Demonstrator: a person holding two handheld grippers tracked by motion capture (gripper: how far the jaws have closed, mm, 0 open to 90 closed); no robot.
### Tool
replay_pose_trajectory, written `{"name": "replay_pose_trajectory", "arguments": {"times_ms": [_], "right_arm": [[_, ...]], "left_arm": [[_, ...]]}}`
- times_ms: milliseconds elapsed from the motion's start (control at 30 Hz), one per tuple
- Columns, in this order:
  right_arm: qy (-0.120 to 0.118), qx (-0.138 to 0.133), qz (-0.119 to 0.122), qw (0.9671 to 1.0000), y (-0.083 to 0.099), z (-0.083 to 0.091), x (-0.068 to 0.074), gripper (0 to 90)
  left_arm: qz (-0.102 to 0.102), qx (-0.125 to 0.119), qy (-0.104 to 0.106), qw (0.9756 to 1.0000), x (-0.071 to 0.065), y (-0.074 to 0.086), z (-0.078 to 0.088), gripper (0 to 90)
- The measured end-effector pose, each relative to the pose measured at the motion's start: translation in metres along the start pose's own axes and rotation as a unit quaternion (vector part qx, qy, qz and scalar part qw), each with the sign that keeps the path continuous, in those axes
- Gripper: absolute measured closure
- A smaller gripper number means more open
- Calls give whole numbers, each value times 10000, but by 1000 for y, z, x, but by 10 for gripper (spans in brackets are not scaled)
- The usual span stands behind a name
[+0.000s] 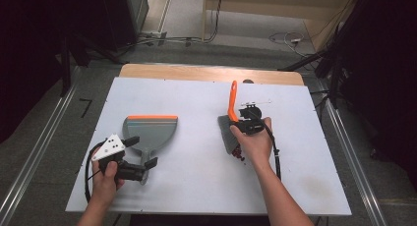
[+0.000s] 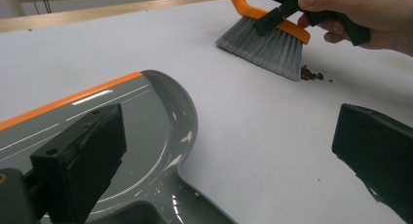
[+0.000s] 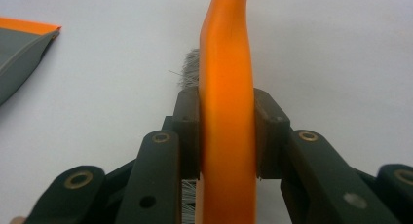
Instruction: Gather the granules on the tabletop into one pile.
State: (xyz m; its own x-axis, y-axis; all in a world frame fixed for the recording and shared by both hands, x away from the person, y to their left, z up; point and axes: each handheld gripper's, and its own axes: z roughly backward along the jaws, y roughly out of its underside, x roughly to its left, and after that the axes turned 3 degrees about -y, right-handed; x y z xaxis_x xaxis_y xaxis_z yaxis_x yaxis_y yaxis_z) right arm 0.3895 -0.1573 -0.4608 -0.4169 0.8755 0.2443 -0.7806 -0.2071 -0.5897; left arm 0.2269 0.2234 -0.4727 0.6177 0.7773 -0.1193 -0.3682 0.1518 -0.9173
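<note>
A grey dustpan (image 1: 150,129) with an orange front lip lies flat on the white table (image 1: 196,103), left of centre. My left gripper (image 1: 142,152) stands open, its jaws on either side of the dustpan's handle (image 2: 160,209) without closing on it. The dustpan's tray (image 2: 146,121) lies just ahead of the left jaw. My right gripper (image 1: 244,120) is shut on the orange brush (image 1: 232,105) at its back, bristles (image 2: 265,46) down on the table. The orange handle (image 3: 226,112) is pinched between both pads. Small dark red crumbs (image 1: 239,155) lie beside the bristles.
The dustpan's corner (image 3: 19,53) sits off to the left of the brush. A wooden strip (image 1: 211,72) runs along the table's far edge. Cables (image 1: 285,38) lie on the floor beyond. Open white surface separates dustpan and brush.
</note>
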Motion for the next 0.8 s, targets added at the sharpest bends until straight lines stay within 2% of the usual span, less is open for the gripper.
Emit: {"name": "replay_pose_trajectory", "arguments": {"times_ms": [167,200,300,467,500,567,633,700,800], "right_arm": [[2,-49,-85,10000,2,3,-6,674],[-43,-70,-108,9999,2,3,-6,674],[-382,-187,-33,9991,2,5,-6,678],[-617,-319,241,9973,-5,20,-5,684],[-729,-326,327,9963,-8,24,-5,684],[-828,-316,654,9939,-11,34,-5,685],[-895,-275,1035,9902,-13,45,-6,684],[-966,-164,1443,9847,-13,55,-6,685],[-988,67,2030,9742,-8,67,-6,685]], "left_arm": [[-1,-6,1,10000,0,0,0,0],[-1,4,-2,10000,0,0,0,0],[-8,1,6,10000,-1,0,-1,0],[-6,6,10,10000,-1,0,-2,0],[-3,14,9,10000,-1,0,-2,0],[2,18,8,10000,-1,1,-3,0],[7,17,6,10000,-1,1,-3,0],[6,17,4,10000,-1,1,-3,0],[0,22,9,10000,-1,1,-3,0]]}}
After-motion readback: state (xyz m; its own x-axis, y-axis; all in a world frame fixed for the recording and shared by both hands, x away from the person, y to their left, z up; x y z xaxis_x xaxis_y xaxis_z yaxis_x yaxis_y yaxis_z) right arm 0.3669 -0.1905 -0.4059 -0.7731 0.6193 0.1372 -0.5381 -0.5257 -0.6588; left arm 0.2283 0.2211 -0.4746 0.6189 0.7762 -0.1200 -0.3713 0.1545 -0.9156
